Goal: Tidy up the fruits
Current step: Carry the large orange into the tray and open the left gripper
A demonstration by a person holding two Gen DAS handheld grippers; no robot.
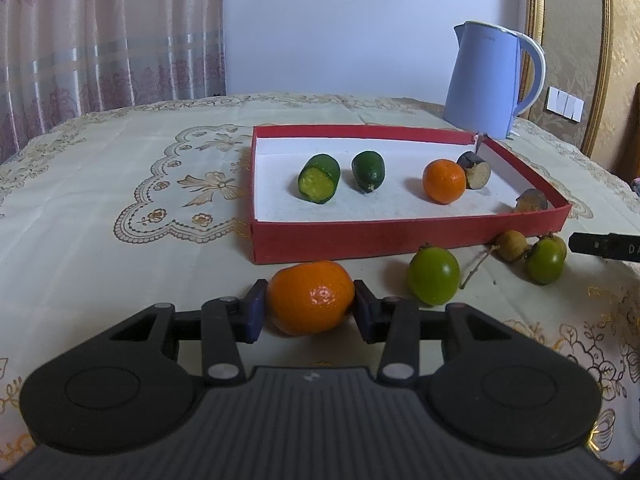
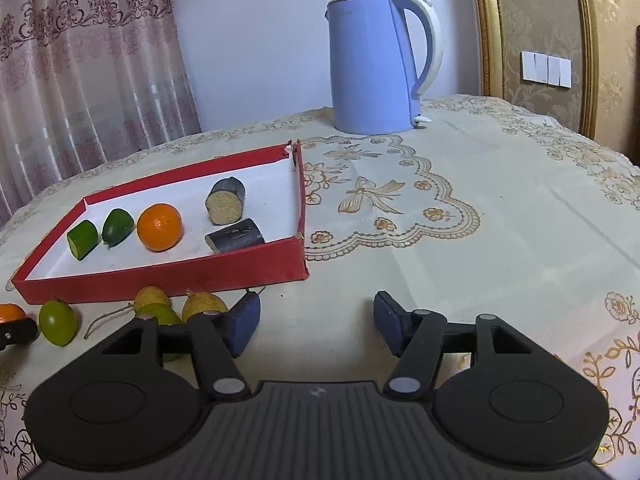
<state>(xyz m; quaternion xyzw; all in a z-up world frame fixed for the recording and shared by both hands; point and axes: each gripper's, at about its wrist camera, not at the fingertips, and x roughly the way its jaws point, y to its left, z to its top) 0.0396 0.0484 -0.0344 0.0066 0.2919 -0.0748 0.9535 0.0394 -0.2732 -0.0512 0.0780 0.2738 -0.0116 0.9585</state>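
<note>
so, through my left wrist camera, my left gripper [image 1: 310, 306] is clamped on an orange mandarin [image 1: 310, 298], both blue pads pressed to its sides, just in front of the near wall of the red tray [image 1: 360, 238]. inside the tray sit a cut green piece [image 1: 319, 179] with its pale face toward me, a whole dark green fruit [image 1: 368, 171] beside it, a second mandarin [image 1: 444, 181], and two dark cut chunks [image 1: 475, 170] at the tray's right end. outside the tray, along its near wall, lie a green round fruit [image 1: 433, 276], a brownish longan on a twig [image 1: 510, 245] and another green fruit [image 1: 545, 261]. a blue kettle [image 1: 488, 80] stands behind the tray's far right corner.

through my right wrist camera, my right gripper [image 2: 316, 324] stands parted with nothing between its pads, above bare tablecloth [image 2: 460, 240] just in front of the tray's [image 2: 180, 276] right corner. the yellowish longans [image 2: 204, 306] lie against the tray's near wall, beside my left pad.
</note>
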